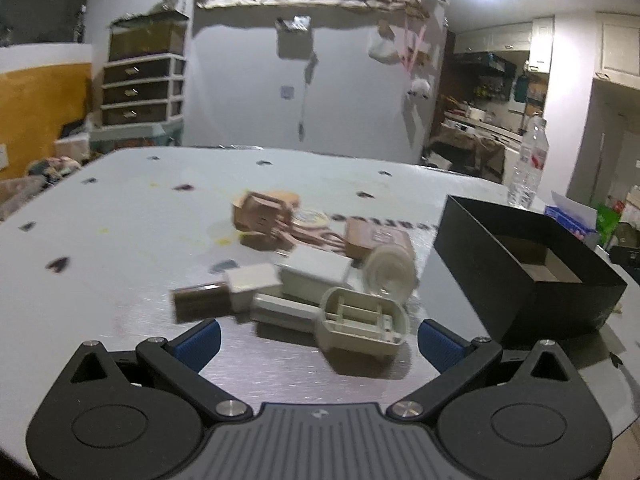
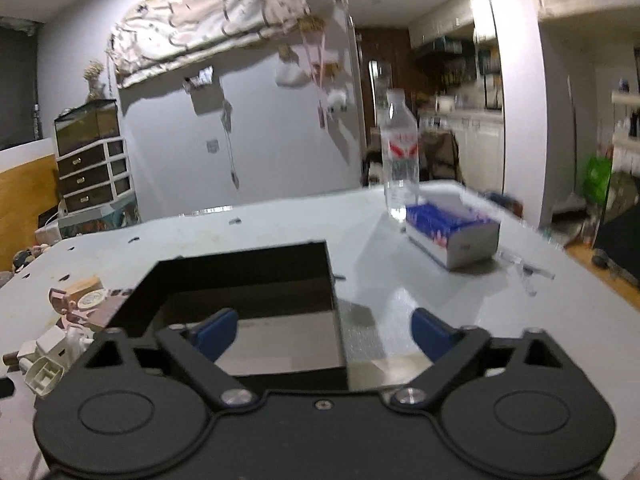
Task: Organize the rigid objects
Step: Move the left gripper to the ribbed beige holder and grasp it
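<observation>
Pale and a bit stained, the table (image 1: 120, 208) fills the near part of both views, with a cluttered room behind it. Closest to the left claw (image 1: 319, 338) lies a grey plastic shell (image 1: 362, 322), open side up, just in front of the blue pads (image 1: 200, 342). Both pads stand wide apart with nothing between them. The shell's long side runs across the claw, left to right, and it sits a little to the right of the middle. Behind it is a small pile: white blocks (image 1: 312, 276), a brown block (image 1: 202, 302), a round white tub (image 1: 394, 270) and tan cardboard bits (image 1: 260, 216). The right claw (image 2: 325, 334) is also open and empty, and it hangs over the near edge of the black box (image 2: 240, 276). So the left claw looks nearer to the pile, and the box waits off to its right. Farther back stand a water bottle (image 2: 400, 160) and a blue tissue box (image 2: 452, 232).
</observation>
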A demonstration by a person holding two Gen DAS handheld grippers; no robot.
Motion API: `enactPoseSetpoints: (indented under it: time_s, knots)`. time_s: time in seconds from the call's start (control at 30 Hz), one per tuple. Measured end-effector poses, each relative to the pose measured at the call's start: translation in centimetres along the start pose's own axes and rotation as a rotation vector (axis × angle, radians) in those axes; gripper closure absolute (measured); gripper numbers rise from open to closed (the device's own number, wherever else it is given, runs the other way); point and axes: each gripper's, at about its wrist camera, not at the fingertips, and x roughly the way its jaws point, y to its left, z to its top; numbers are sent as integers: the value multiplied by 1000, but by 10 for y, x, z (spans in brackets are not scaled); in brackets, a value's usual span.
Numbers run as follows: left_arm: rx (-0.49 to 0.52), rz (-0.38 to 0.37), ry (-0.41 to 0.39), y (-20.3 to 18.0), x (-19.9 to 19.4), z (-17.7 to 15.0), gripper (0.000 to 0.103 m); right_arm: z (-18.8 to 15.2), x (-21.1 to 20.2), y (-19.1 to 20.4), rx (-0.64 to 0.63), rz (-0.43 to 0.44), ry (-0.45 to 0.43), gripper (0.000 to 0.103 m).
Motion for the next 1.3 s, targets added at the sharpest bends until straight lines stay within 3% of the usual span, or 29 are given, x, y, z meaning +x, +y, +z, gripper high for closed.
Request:
enactPoseSetpoints:
  time_s: [0.23, 0.33, 0.4, 0.67, 0.77, 0.87, 0.97, 1.13, 1.3]
  knots:
    - [-19, -46, 59, -16, 29, 1, 3, 1, 28, -15, 66, 39, 104, 40]
    - [-7, -37, 71, -22, 38, 1, 5, 2, 40, -18, 76, 49, 135, 58]
    - [-8, -28, 85, -25, 43, 1, 7, 4, 48, -17, 69, 56, 163, 78]
    - [9, 21, 92, -31, 49, 3, 9, 29, 68, -8, -37, 60, 248, 82]
    - [24, 44, 101, -33, 53, 3, 19, 36, 78, -6, -77, 68, 298, 97]
    - [35, 55, 98, -34, 54, 3, 22, 37, 80, -2, -121, 69, 307, 97]
    - [40, 38, 103, -37, 53, 6, 37, 37, 80, -1, -141, 67, 309, 97]
    - [22, 23, 115, -35, 53, 8, 37, 38, 80, -4, -120, 74, 308, 97]
    - [-113, -102, 108, -19, 41, 13, 37, 38, 78, -6, -109, 82, 306, 97]
